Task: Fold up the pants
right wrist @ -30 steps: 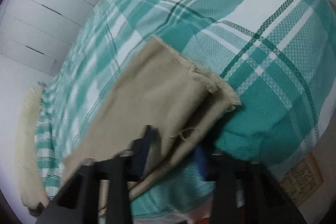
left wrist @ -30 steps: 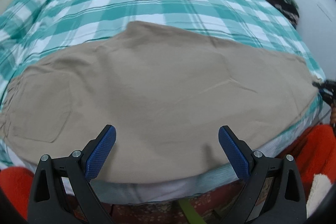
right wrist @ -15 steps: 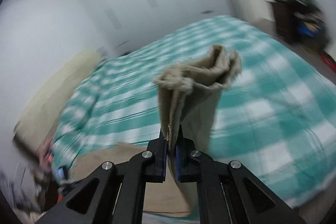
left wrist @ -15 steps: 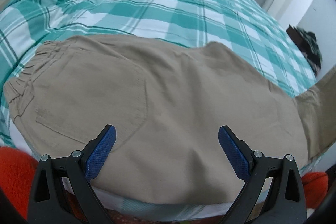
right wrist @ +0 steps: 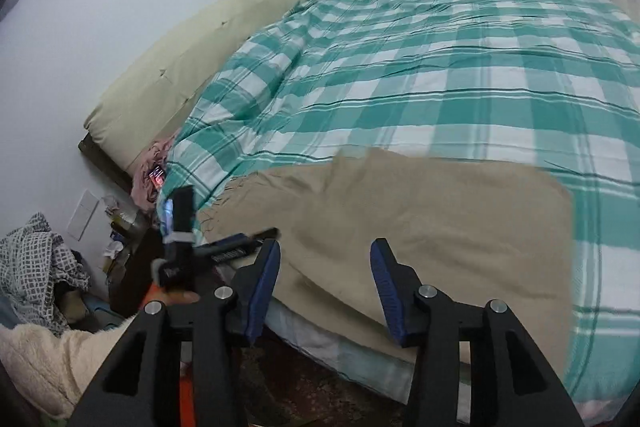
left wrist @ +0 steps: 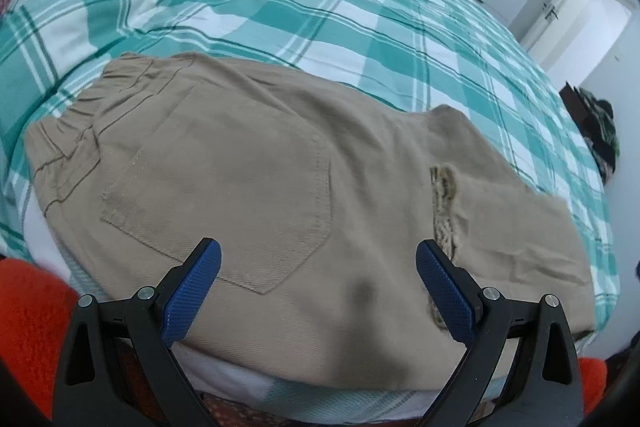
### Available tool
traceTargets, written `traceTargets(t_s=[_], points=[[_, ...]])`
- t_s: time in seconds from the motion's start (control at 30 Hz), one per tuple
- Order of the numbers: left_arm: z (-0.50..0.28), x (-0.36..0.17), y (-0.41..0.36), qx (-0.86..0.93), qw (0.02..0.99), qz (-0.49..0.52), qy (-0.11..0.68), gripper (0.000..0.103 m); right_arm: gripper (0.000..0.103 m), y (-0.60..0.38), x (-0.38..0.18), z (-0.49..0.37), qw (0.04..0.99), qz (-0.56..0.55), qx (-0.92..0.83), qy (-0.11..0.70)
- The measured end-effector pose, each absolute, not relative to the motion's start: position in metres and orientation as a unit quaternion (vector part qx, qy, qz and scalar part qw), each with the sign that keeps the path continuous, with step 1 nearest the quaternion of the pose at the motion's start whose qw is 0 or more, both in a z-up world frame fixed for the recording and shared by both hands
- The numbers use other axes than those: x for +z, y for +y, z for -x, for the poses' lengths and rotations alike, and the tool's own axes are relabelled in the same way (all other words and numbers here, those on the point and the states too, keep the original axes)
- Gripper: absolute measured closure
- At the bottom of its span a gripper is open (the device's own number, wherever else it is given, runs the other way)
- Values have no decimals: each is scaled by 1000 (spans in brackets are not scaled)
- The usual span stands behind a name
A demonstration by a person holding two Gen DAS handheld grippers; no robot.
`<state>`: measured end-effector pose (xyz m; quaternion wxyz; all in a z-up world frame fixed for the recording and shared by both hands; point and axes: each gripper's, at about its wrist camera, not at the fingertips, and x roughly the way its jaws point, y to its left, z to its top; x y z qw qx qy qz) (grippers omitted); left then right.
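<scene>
2 grippers hang above the bed edge: our left gripper (left wrist: pixel 316 291) gapes wide, empty; our right gripper (right wrist: pixel 324 287) is opening, nothing between its pads. Beyond, toward 12 o'clock, the tan pants (left wrist: pixel 280 187) lie folded on the checked bedspread (left wrist: pixel 320 7).

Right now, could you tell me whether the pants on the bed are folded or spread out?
Folded. The pants lie doubled on the bedspread, the frayed hem resting on the seat beside the back pocket.
</scene>
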<state>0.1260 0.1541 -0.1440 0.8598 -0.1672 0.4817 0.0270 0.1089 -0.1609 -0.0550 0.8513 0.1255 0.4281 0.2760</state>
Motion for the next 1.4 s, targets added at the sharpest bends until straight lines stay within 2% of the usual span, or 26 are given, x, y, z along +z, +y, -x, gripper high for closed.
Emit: traceTargets(t_s=[0.2, 0.3, 0.37, 0.43, 0.57, 0.7, 0.8, 0.83, 0.87, 1.13, 1.23, 1.3, 1.33, 1.37, 1.4], points=[[-129, -148, 137, 17, 861, 151, 486, 5, 56, -242, -87, -104, 892, -121, 142, 412], [-126, -148, 118, 10, 868, 102, 486, 5, 56, -259, -124, -108, 873, -128, 145, 448], [-123, -147, 110, 10, 872, 76, 483, 5, 57, -253, -163, -107, 854, -67, 110, 504], [-119, -143, 103, 11, 876, 61, 479, 5, 56, -259, -177, -97, 861, -63, 103, 495], [-115, -121, 77, -25, 891, 67, 449, 5, 54, -257, -170, -97, 867, -38, 96, 487], [-126, -111, 24, -100, 889, 27, 445, 5, 53, -255, -170, -91, 871, -33, 94, 480], [-136, -134, -3, -133, 869, -7, 476, 7, 52, -255, -170, -93, 871, -39, 98, 480], [-137, -145, -5, -132, 860, -14, 492, 16, 52, -255, -168, -93, 869, -43, 99, 482], [-136, -158, -5, -137, 847, -15, 513, 18, 52, -255, -166, -94, 867, -49, 98, 485], [-129, -168, 12, -166, 843, 8, 512, 17, 52, -250, -92, -130, 884, -120, 142, 428], [-125, -169, 11, -169, 846, 6, 506, 17, 52, -240, -102, -159, 873, -140, 165, 437], [-127, -170, 7, -170, 845, 6, 507, 17, 52, -238, -139, -180, 851, -144, 145, 484], [-126, -170, 7, -171, 845, 3, 508, 17, 56, -239, -171, -189, 827, -146, 127, 528], [-126, -171, 7, -172, 845, 0, 507, 17, 66, -241, -193, -192, 810, -151, 119, 554], [-125, -171, 8, -173, 846, 0, 505, 17, 70, -244, -200, -192, 815, -154, 113, 547]])
